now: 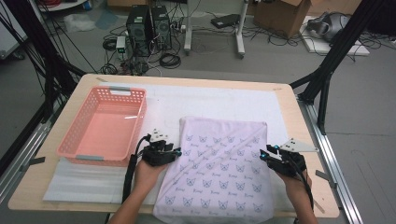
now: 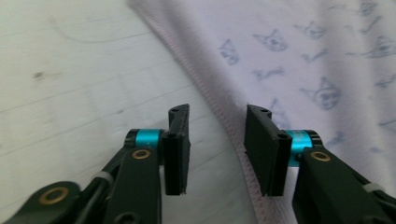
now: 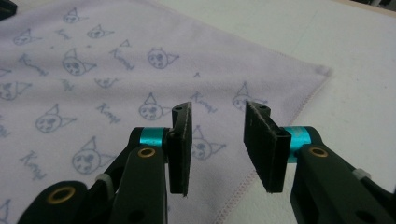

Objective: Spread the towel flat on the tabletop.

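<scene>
Cables, computer towers and cardboard boxes crowd the floor beyond a wooden table (image 1: 299, 126) covered by a white mat (image 1: 219, 100).

High view: a pale lilac cloth (image 1: 219, 168) printed with small blue cat faces lies flat on the near half of the mat, its near edge reaching the table's front edge. A pink basket (image 1: 103, 125) stands well apart to its left and holds nothing. The left gripper (image 1: 175, 152) sits at the cloth's left edge; the right gripper (image 1: 264, 154) sits at the right edge. Each is held in one of the person's hands.

Left gripper view: the jaws stand part open with nothing pinched. The stitched hem (image 2: 219, 112) of the cloth runs up between them, untouched by either pad.

Right gripper view: the jaws stand part open over the cloth and grip nothing. The right hem and a far corner (image 3: 322, 71) lie just beyond.

Assessment: the cloth looks light, thin and limp, with no stiffness. It would likely sag and crease when lifted, and could drag on the mat. Hold is best taken on the hemmed side edges or at the corners, where the doubled fabric gives the pads more to bite. A pinch in the flat middle risks gathering a loose fold.
</scene>
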